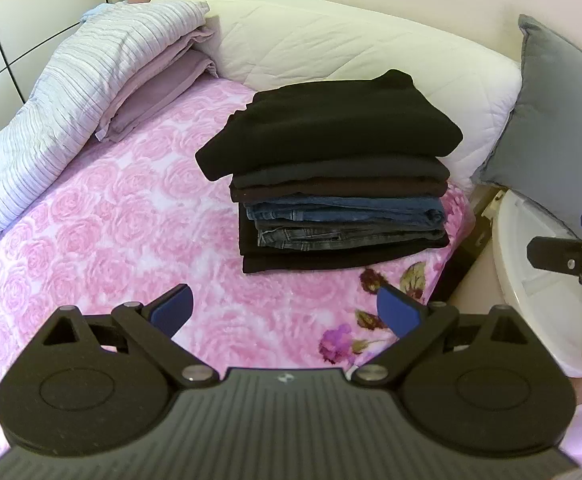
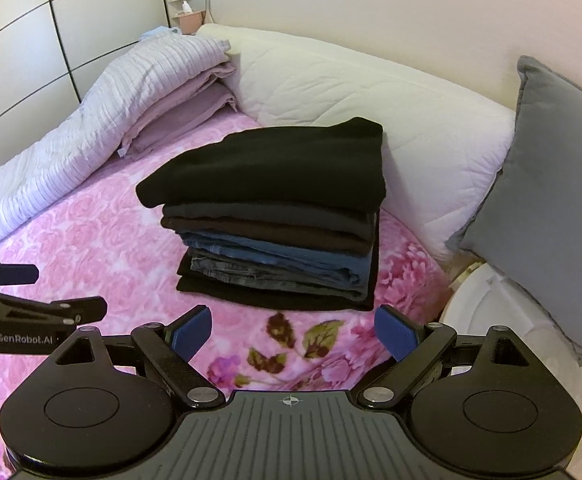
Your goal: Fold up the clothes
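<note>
Fingers [image 1: 173, 310] of left gripper [image 1: 285, 312] spread wide, holding nothing; same for right gripper [image 2: 293, 334]. Both hovering over near edge of pink floral bed [image 1: 111, 220]. Just beyond, stack of folded clothes [image 1: 331, 172], black piece on top, jeans beneath, edges roughly squared. No loose garment in view. If adding, keep stack level.

The stack [image 1: 331, 184] hides the pink blanket [image 1: 131, 220] beneath.
</note>
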{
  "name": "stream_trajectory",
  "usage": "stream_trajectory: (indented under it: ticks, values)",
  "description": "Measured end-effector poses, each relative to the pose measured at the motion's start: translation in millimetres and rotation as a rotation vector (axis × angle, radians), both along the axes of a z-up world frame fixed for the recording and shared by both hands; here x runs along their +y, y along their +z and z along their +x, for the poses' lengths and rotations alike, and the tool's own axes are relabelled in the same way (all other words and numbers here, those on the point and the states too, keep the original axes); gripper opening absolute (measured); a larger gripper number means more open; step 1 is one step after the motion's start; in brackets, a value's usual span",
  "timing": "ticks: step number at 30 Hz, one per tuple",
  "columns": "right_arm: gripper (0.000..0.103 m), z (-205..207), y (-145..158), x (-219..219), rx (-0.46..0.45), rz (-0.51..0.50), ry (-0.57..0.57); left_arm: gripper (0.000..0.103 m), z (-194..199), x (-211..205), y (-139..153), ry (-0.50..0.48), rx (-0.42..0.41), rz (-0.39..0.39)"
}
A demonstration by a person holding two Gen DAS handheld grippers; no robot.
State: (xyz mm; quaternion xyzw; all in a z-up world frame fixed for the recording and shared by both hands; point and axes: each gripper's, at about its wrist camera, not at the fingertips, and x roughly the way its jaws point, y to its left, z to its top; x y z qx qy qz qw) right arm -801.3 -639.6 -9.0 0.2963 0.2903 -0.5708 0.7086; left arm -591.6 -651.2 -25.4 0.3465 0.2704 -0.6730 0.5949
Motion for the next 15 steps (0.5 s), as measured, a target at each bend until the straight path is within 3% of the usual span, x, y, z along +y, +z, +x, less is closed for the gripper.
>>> stream_trajectory:
  ticks: [15]
  values:
    - [0.092,-0.5,0.7,-5.2,-0.009,-0.006,0.025,0.097,-4.2,0.9,5.7,0.002,0.010,-0.039]
